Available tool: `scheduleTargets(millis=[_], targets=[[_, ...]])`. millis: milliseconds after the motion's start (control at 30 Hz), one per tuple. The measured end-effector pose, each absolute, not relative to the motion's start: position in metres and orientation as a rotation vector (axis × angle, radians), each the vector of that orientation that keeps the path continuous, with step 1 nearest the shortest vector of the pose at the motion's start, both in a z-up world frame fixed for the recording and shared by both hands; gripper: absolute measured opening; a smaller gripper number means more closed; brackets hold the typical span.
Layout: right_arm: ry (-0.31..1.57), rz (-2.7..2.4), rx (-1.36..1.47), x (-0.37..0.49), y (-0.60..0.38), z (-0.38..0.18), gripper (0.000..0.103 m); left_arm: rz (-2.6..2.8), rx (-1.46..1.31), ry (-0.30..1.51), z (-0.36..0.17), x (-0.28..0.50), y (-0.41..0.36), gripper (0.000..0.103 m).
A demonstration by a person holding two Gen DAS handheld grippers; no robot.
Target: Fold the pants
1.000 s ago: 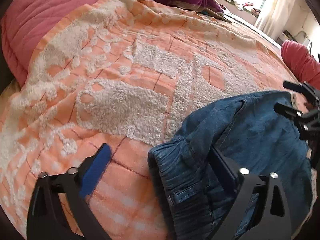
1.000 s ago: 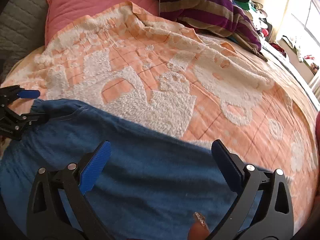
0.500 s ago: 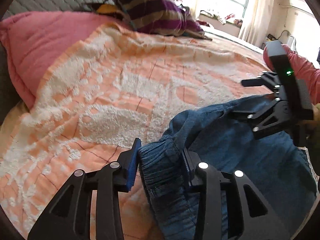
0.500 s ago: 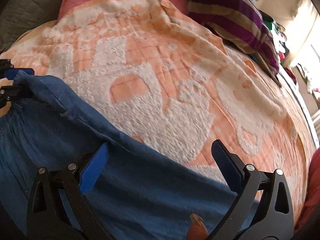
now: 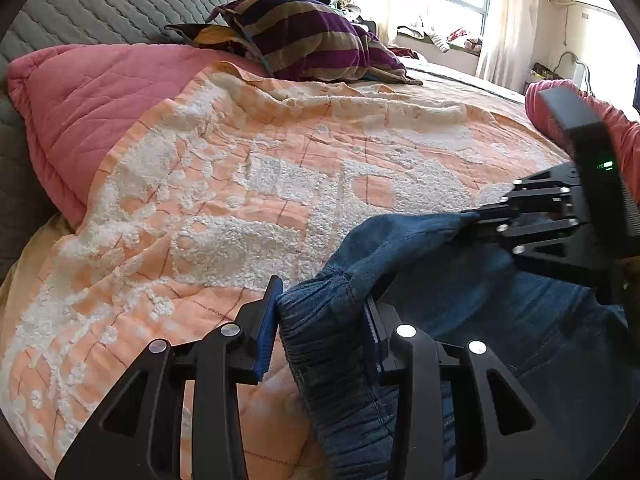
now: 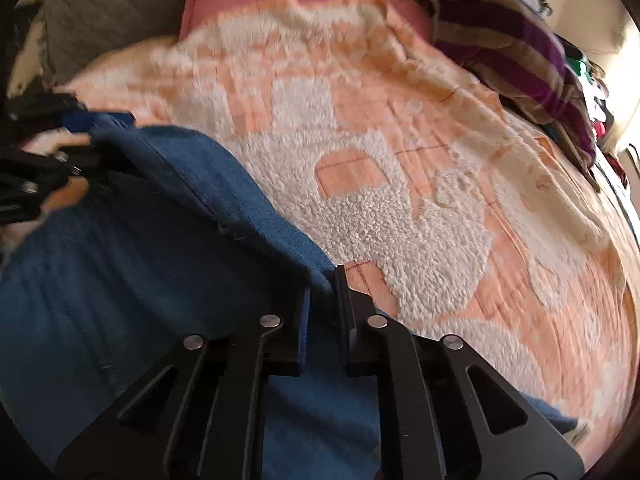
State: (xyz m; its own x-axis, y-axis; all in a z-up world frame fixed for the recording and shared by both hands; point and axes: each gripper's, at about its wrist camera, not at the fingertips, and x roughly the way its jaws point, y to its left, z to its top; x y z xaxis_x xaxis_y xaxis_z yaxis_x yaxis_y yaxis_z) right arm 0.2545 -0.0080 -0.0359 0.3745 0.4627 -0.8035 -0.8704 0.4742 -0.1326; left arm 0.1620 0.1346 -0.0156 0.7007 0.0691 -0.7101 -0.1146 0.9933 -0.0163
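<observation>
The left gripper (image 5: 320, 320) pinches the gathered waistband of the pants (image 5: 500, 320) between its blue pads (image 5: 266, 328). The right gripper (image 6: 322, 312) clamps the pants' edge, fingers nearly together with denim between them. The pants hang stretched between the two grippers, just above the blanket (image 5: 240, 200). Far ahead of the left gripper lie a pink quilt (image 5: 100, 100) and a striped pillow (image 5: 312, 40).

Left gripper (image 5: 322, 320) clamping blue pants (image 5: 460, 312) waistband, right gripper (image 5: 480, 218) apparently pinching far edge, orange bedspread (image 5: 240, 200)
</observation>
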Motion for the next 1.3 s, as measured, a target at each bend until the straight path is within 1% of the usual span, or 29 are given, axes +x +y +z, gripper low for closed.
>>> scheduleTargets(millis=[233,533,767,967,1067,1133,1300], targets=[[0.745,0.950,-0.443,0.215,-0.053,0.001,0.004,0.065,-0.066,0.738,0.001,0.140,0.125,0.035],[0.699,1.004,-0.369,0.142,-0.091,0.024,0.003,-0.023,-0.037,0.716,0.016,0.090,0.104,0.035],[0.720,1.069,-0.367,0.077,-0.107,0.022,0.002,-0.081,-0.007,0.730,0.019,0.046,0.093,0.035],[0.753,1.116,-0.346,0.039,-0.116,0.015,0.002,-0.114,0.003,0.770,0.014,0.020,0.087,0.035],[0.758,1.133,-0.362,0.023,-0.117,0.010,0.002,-0.125,-0.011,0.800,0.008,0.014,0.088,0.035],[0.756,1.132,-0.375,0.016,-0.117,0.007,0.003,-0.120,-0.005,0.818,0.005,0.010,0.087,0.037],[0.802,1.134,-0.411,0.007,-0.109,-0.016,0.003,-0.103,-0.004,0.859,-0.002,0.008,0.089,0.039]])
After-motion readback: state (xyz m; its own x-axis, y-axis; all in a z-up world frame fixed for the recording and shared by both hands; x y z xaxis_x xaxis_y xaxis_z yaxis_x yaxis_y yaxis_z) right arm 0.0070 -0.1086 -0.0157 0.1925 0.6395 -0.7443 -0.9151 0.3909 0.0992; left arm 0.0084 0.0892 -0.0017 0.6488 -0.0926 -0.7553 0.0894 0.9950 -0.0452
